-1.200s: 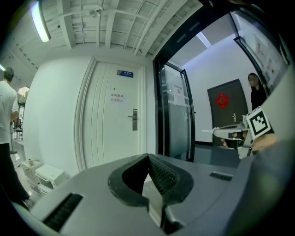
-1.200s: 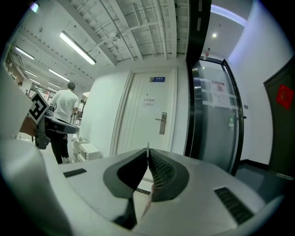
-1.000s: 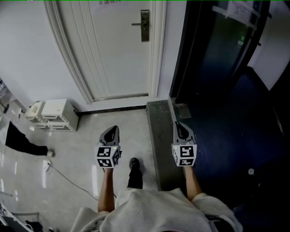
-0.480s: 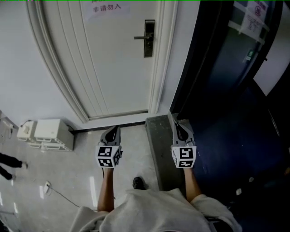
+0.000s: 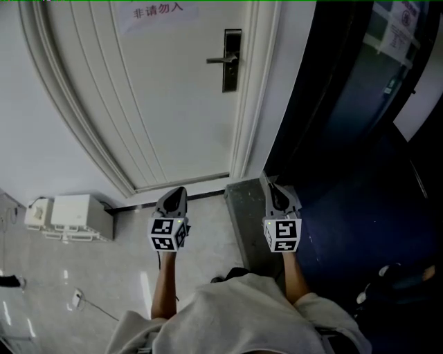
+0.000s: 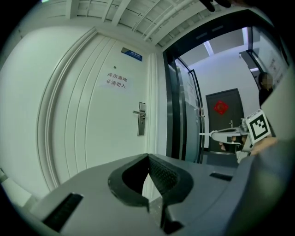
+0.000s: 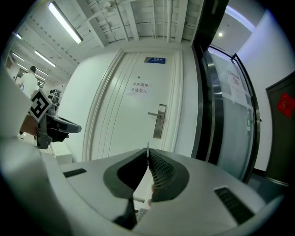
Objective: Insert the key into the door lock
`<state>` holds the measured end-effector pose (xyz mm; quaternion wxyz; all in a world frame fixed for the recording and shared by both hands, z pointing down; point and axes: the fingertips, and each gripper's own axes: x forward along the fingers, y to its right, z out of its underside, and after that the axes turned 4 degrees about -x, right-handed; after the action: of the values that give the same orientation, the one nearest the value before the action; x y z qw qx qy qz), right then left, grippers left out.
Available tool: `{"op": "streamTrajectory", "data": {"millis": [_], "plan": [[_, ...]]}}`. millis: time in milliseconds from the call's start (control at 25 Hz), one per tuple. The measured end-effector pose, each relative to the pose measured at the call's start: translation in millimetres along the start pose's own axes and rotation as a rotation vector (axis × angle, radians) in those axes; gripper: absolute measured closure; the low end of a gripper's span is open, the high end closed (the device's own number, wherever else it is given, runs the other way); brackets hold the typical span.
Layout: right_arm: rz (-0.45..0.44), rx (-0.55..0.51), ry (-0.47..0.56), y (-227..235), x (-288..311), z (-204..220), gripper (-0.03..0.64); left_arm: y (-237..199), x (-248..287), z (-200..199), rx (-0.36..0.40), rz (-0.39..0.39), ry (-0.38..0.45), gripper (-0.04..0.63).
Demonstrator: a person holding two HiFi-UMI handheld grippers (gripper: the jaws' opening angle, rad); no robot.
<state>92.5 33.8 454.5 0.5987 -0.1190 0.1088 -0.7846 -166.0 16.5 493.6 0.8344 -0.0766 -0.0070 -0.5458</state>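
The white door (image 5: 166, 97) stands ahead, its metal lock plate (image 5: 232, 61) and lever handle (image 5: 218, 60) on its right side. In the gripper views the lock plate (image 6: 141, 119) (image 7: 159, 120) lies well beyond the jaws. Both grippers are held level and point at the door, well short of it. My right gripper (image 5: 274, 185) is shut, and a thin metal sliver, the key (image 7: 147, 146), sticks out from between its tips (image 7: 148, 151). My left gripper (image 5: 174, 192) is shut too, its pads meeting at the tip (image 6: 148, 156) with nothing between them.
A paper sign (image 5: 156, 10) hangs on the door. A white box (image 5: 73, 216) stands on the floor by the wall at left, with a cable (image 5: 76, 299) nearby. A dark glass door (image 5: 346, 104) fills the right side, and a grey threshold strip (image 5: 246, 214) lies underfoot.
The person has walked toward the door with both grippers. The lock plate now sits lower and larger in the head view, and the white box has slid left.
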Motion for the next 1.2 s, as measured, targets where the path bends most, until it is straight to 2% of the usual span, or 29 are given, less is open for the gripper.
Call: {"op": "streamTrajectory", "data": {"millis": [480, 760, 1000, 1200], "plan": [[-0.023, 0.020, -0.020, 24.1, 88.3, 18.8, 0.588, -29.7, 84.0, 5.5, 0.004, -0.010, -0.046, 0.578], [-0.057, 0.032, -0.007, 59.0, 186.7, 24.0, 0.588, -55.5, 174.3, -9.8, -0.006, -0.043, -0.053, 0.578], [-0.096, 0.028, 0.025, 98.7, 285.8, 6.0, 0.588, -81.2, 263.3, -37.1, -0.018, -0.078, -0.053, 0.578], [-0.123, 0.018, 0.078, 128.8, 361.6, -17.5, 0.588, -96.3, 337.4, -68.6, 0.002, -0.086, -0.031, 0.578]]}}
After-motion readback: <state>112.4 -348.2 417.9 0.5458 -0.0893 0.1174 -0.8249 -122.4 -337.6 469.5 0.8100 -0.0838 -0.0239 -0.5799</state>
